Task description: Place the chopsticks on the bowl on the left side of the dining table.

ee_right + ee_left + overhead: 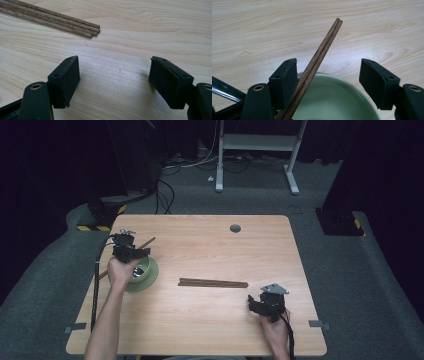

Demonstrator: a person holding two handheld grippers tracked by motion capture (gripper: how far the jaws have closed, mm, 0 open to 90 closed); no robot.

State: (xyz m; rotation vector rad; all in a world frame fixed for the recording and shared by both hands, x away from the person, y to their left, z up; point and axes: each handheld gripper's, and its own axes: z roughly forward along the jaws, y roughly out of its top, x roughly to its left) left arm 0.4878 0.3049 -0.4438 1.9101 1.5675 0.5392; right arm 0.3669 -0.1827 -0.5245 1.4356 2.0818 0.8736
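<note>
Chopsticks (317, 60) balanced on the bowl (332, 97), both jaws open.
We'd say a bump from the left gripper (327, 82) rolls them off onto the desk (210, 250); right gripper (113, 80) holds nothing.

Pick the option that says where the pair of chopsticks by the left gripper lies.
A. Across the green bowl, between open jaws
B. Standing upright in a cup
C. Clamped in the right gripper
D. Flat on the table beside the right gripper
A: in the left gripper view the chopsticks slant over the green bowl, beside one pad of the left gripper, whose jaws stand wide apart.
</note>
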